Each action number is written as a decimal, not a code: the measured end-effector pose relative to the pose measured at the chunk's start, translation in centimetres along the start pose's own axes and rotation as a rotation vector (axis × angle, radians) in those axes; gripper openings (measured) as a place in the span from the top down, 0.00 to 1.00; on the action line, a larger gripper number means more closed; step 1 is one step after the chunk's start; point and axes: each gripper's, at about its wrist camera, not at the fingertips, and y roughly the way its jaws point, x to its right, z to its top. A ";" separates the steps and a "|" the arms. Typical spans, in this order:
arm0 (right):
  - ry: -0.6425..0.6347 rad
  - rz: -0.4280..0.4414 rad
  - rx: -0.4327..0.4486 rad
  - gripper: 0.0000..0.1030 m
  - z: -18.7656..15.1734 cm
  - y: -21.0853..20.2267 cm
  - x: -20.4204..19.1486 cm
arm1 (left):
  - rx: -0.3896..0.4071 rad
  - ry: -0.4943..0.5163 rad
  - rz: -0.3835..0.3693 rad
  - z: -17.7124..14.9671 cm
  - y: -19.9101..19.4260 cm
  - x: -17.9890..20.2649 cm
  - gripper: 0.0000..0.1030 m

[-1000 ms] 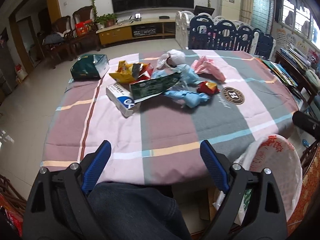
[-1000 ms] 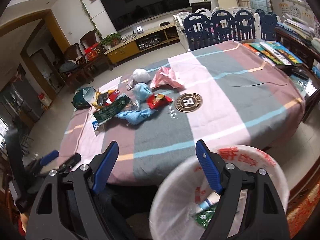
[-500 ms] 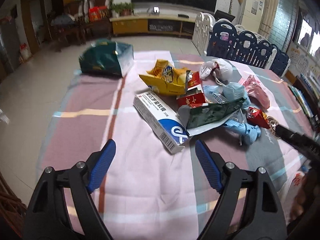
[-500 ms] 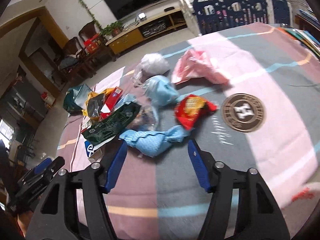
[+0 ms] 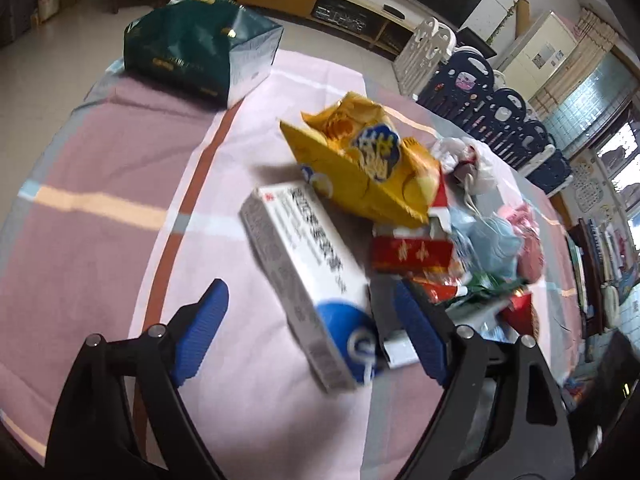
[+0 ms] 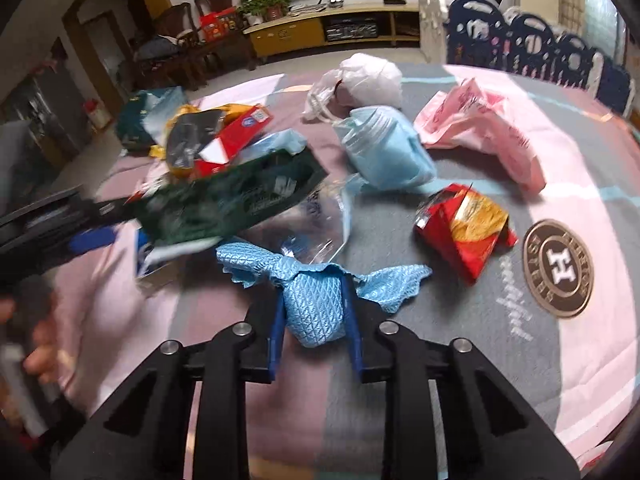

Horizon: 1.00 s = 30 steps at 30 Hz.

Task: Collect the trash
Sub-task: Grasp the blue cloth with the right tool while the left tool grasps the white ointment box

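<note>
the right tool (image 6: 314, 320) is clenching the crumpled blue cloth (image 6: 316, 300) at its bunched middle, the two frilled ends spreading out left and right of the pads, so its long axis is running across the tool's line of sight. the cloth is sitting at the near edge of the trash pile on the worktop (image 6: 500, 360), directly ahead of the right tool. the left tool (image 5: 316, 332) is standing released, its fingers straddling the near end of the white medicine box (image 5: 304, 280). the box's long axis is pointing away from the tool toward the yellow snack bag (image 5: 360, 164), so the pads are lining up on its long sides.
</note>
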 end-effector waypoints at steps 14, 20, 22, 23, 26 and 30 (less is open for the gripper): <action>0.038 0.054 0.004 0.75 -4.9 -6.7 -0.4 | -0.021 0.147 0.213 0.7 3.6 3.8 0.38; 0.045 0.045 0.012 0.75 -4.6 -6.6 -0.5 | -0.061 0.168 0.212 -0.4 3.5 3.6 0.32; 0.052 0.028 0.005 0.75 -4.7 -6.5 -0.3 | -0.070 0.208 0.204 -1.0 3.3 3.9 0.36; 0.058 0.024 0.002 0.75 -4.8 -6.4 -0.2 | -0.073 0.227 0.188 -1.5 2.9 4.1 0.41; 0.082 0.015 -0.006 0.74 -5.0 -6.2 0.3 | -0.089 0.237 0.116 -2.6 1.5 3.6 0.54; 0.101 0.012 -0.005 0.62 -5.2 -6.2 0.7 | -0.084 0.250 0.002 -3.7 -1.2 2.7 0.57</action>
